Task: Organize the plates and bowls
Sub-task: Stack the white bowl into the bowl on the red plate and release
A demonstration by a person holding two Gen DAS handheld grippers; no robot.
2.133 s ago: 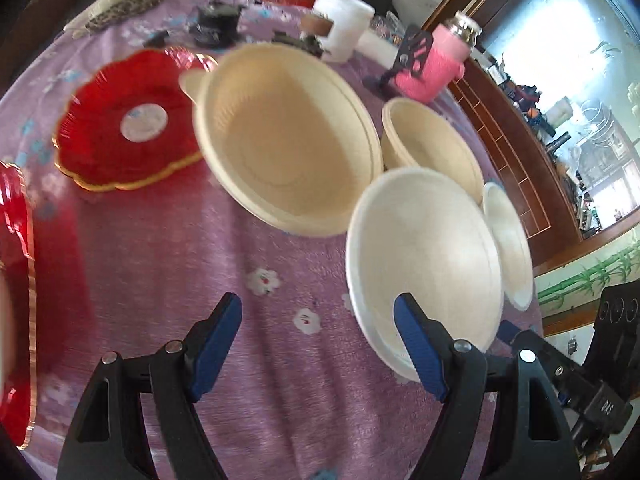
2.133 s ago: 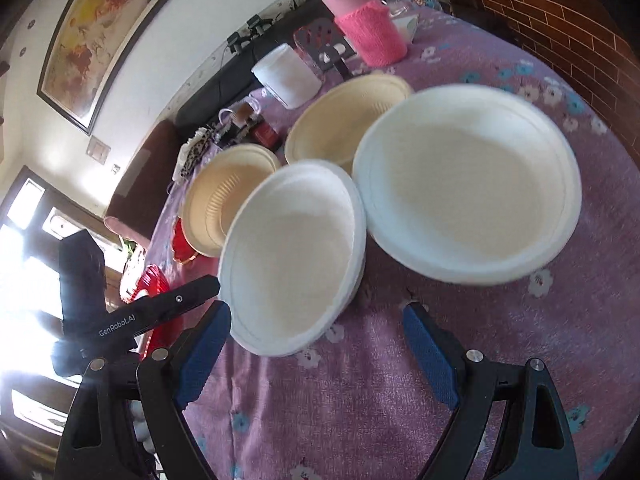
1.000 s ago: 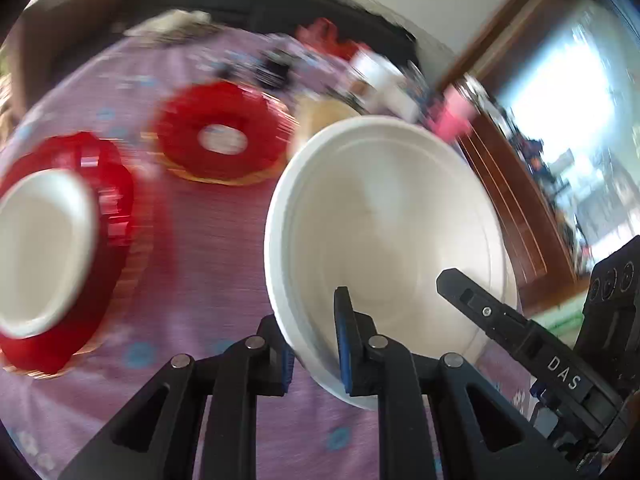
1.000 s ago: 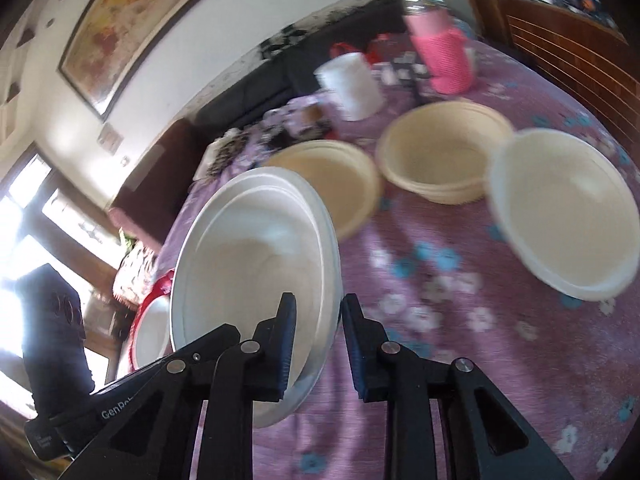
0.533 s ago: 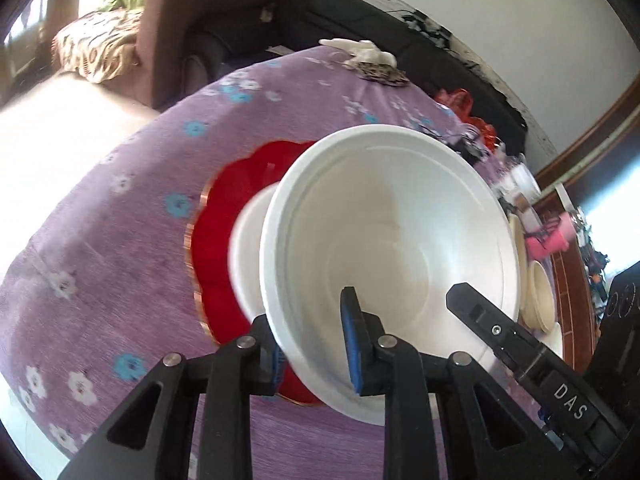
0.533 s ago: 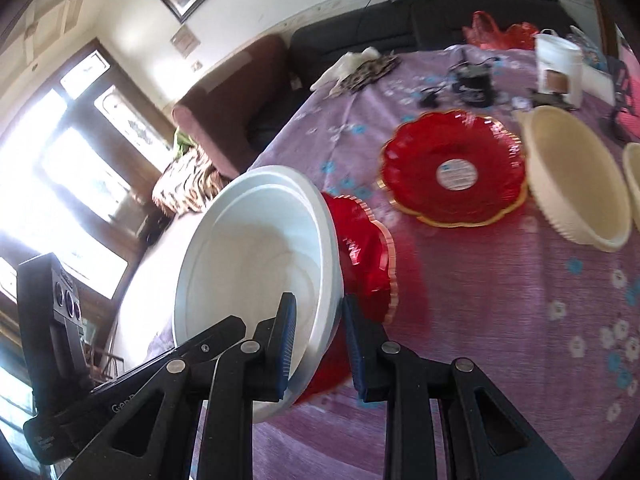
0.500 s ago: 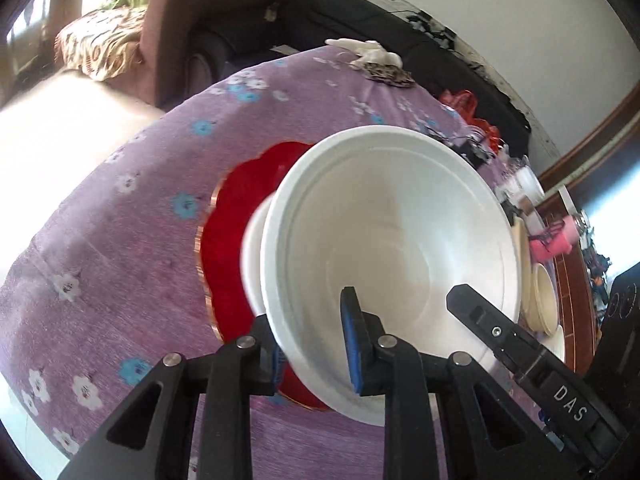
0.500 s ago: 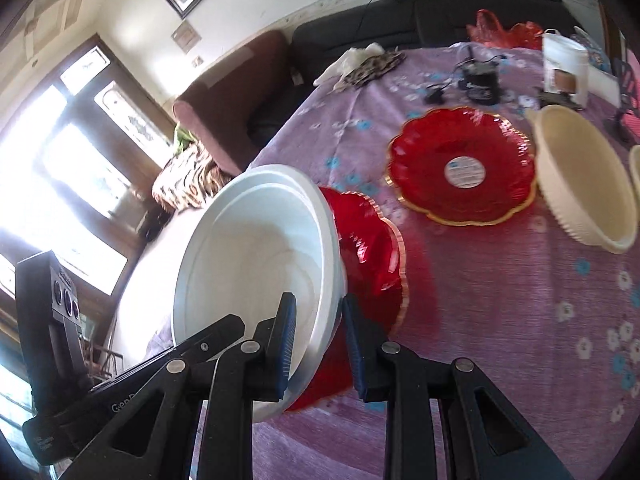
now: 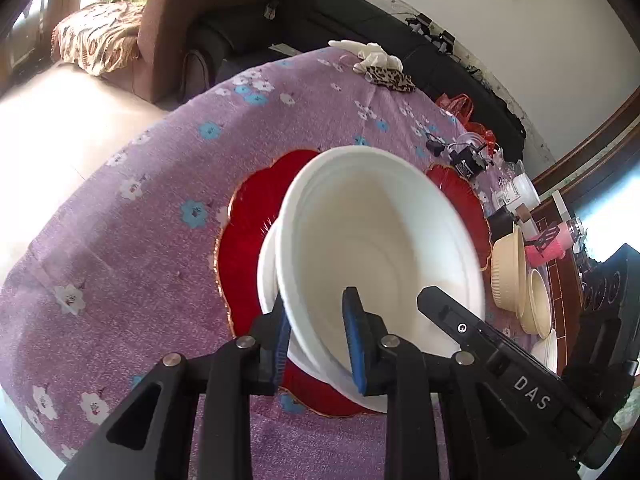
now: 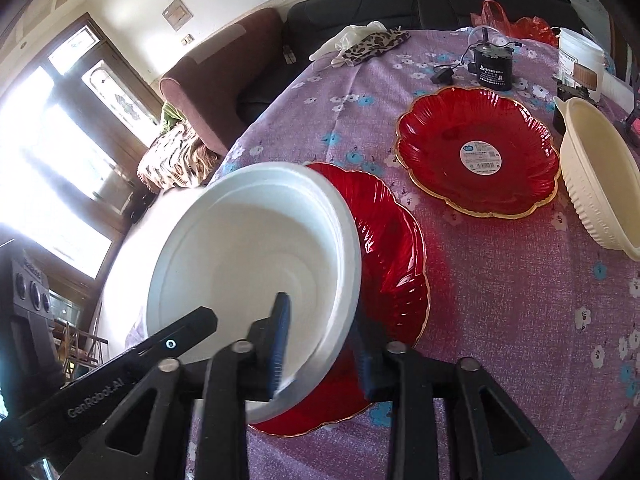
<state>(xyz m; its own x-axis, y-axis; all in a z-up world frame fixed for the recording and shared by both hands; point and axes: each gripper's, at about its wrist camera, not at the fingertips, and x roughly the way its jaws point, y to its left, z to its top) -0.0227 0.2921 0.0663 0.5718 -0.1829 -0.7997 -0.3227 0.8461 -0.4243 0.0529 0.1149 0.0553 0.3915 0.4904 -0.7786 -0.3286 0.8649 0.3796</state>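
A white foam bowl (image 9: 380,240) (image 10: 248,248) leans tilted into a second white bowl (image 9: 266,276). That second bowl stands on a red scalloped plate (image 9: 248,232) (image 10: 392,248). My left gripper (image 9: 318,336) straddles the upper bowl's near rim. Its jaws are opening, with the rim loose between the blue pads. At the rim's other side my right gripper (image 10: 322,344) has its jaws opening wider, with a clear gap on both sides of the rim. Each gripper shows at the edge of the other's view.
A second red plate (image 10: 476,152) lies further in on the purple flowered cloth. Cream bowls (image 10: 596,184) (image 9: 508,264) stand beyond it. A black adapter (image 10: 490,66), a white cup (image 10: 580,60) and a pink bottle (image 9: 548,248) stand at the back. The table's edge (image 9: 80,208) runs close on the left.
Both grippers carried the white bowl across the table to above the bowl on the red plate. Both pairs of jaws have since widened, the right more, and the bowl has sunk slightly.
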